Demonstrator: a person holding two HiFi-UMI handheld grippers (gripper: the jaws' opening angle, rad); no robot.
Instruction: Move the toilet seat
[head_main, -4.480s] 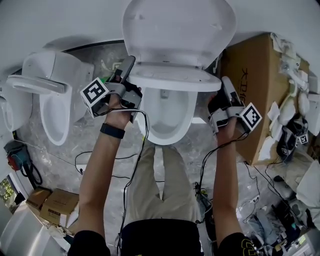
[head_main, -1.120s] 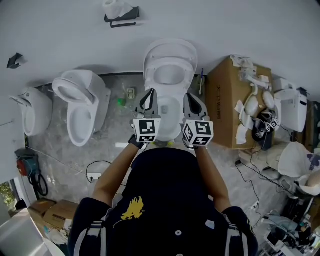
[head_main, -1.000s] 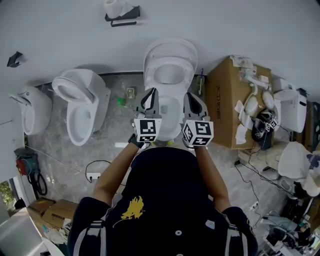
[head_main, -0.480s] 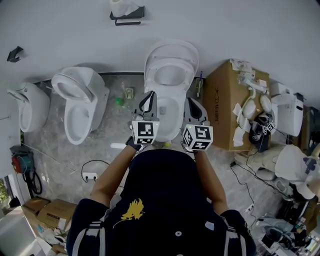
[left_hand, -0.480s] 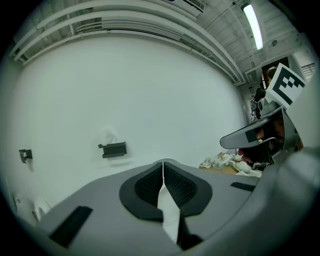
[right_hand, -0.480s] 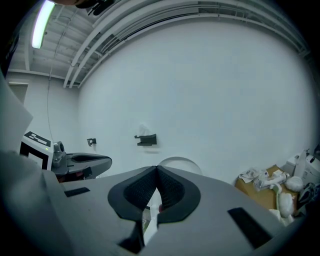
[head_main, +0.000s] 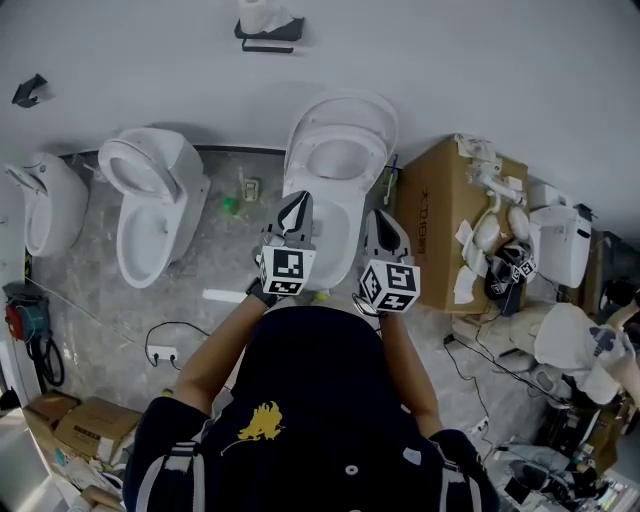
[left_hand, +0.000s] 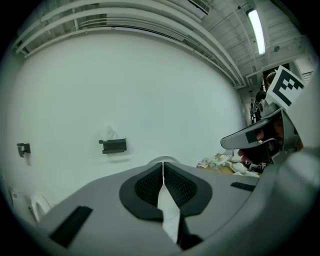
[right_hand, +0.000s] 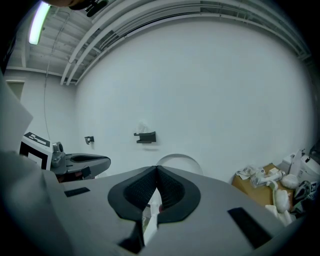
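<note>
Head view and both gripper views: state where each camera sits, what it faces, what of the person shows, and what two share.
Head view: on the person's head, looking steeply down at the toilet; torso, forearms, left hand-held gripper and right hand-held gripper show.
Left gripper view: on that gripper, facing the white wall over its shut jaws.
Right gripper view: likewise, over its own shut jaws.
Shared: both gripper views show the wall holder.

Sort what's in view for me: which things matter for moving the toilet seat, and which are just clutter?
Job: raised toilet seat, its toilet, left gripper, right gripper, both shut and empty.
Lying about: second toilet, cardboard box, paper holder, floor power strip.
</note>
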